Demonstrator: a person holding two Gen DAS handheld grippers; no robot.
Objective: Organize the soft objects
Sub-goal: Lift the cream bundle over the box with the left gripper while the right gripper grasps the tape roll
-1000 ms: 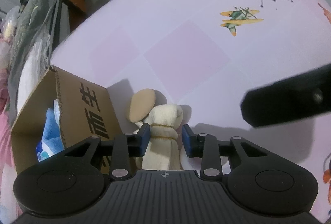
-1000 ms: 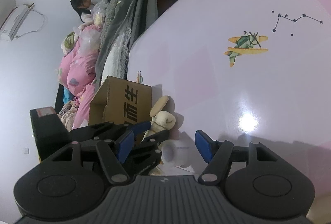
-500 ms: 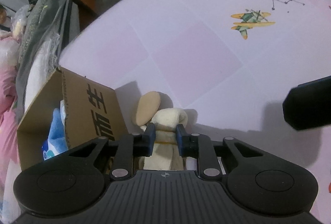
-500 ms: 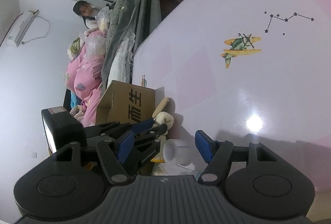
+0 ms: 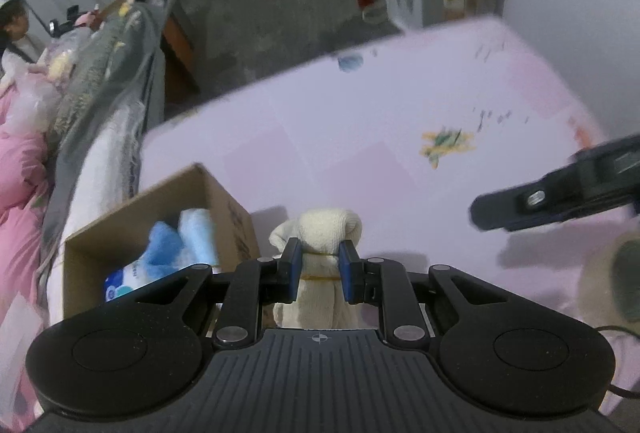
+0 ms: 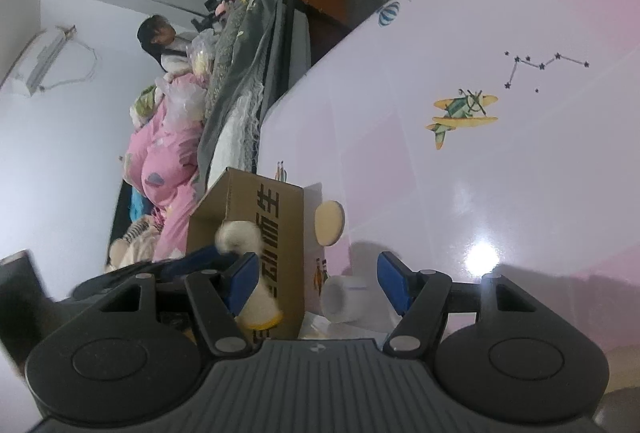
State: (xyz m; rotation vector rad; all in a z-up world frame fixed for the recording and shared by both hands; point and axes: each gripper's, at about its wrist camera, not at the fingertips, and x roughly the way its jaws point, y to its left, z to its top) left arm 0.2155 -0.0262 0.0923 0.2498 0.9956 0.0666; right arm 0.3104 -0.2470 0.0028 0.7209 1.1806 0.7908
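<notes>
My left gripper (image 5: pixel 319 260) is shut on a cream rolled sock bundle (image 5: pixel 329 229) tied with a yellow band, held in the air beside the open cardboard box (image 5: pixel 216 189). The box holds blue and white soft items (image 5: pixel 176 245). In the right wrist view the lifted bundle (image 6: pixel 240 237) hangs in front of the box (image 6: pixel 256 209), and a tan round pad (image 6: pixel 329 223) leans at the box's right side. My right gripper (image 6: pixel 314 279) is open and empty, above a white tape roll (image 6: pixel 340 299).
The pink table cover (image 5: pixel 360 137) carries an airplane print (image 6: pixel 460 113). A tape roll (image 5: pixel 612 281) shows at the right edge of the left wrist view. Clothes and bedding (image 6: pixel 172 153) pile up left of the table, with a person (image 6: pixel 160 37) behind.
My left gripper closed on the sock bundle and lifted it off the table, up beside the box. The tan pad stayed by the box. My right gripper stayed open.
</notes>
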